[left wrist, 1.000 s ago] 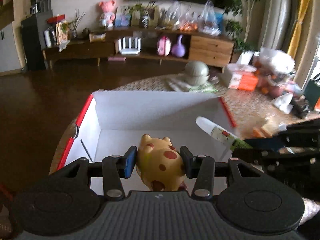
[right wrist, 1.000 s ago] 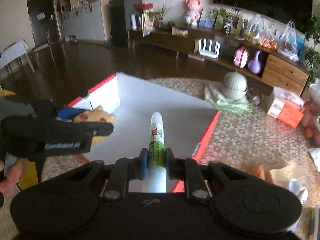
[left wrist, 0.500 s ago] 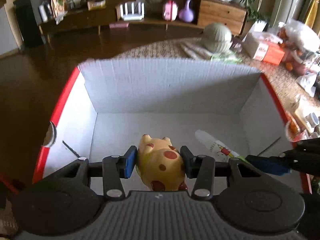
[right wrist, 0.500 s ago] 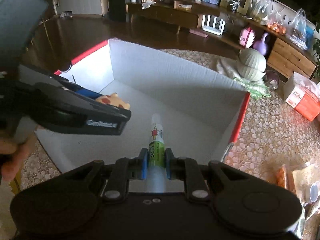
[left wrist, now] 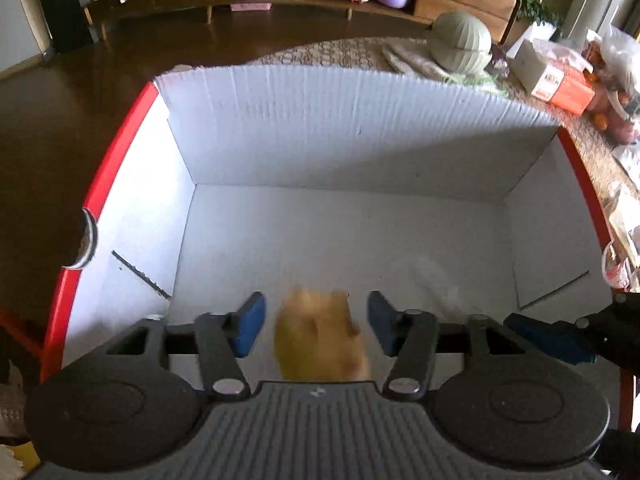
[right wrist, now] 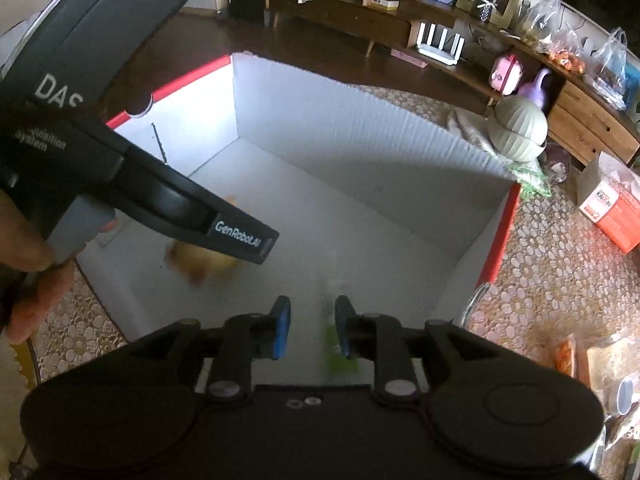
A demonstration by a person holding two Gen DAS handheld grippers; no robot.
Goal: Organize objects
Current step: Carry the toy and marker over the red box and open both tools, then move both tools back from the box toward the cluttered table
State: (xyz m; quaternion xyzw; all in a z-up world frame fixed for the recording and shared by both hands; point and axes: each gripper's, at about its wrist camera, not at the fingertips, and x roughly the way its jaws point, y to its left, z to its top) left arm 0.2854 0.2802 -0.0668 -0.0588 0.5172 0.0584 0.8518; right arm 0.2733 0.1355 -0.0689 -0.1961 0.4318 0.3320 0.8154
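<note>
We've got both sets of jaws spread wide over the white corrugated cardboard box with red edges (left wrist: 320, 128), left gripper (left wrist: 316, 322) releasing the blurred yellow spotted toy (left wrist: 322, 340), right gripper (right wrist: 308, 330) freeing the green-and-white tube (right wrist: 338, 344), both tumbling inside for tidying.

We have lowered both grippers toward the white box (left wrist: 360, 140). The left gripper (left wrist: 316, 320) jaws have parted, releasing the spotted yellow toy (left wrist: 320, 340), now blurred inside the box. The right gripper (right wrist: 310, 330) jaws have parted likewise, releasing the green-labelled tube (right wrist: 334, 344), also blurred.
</note>
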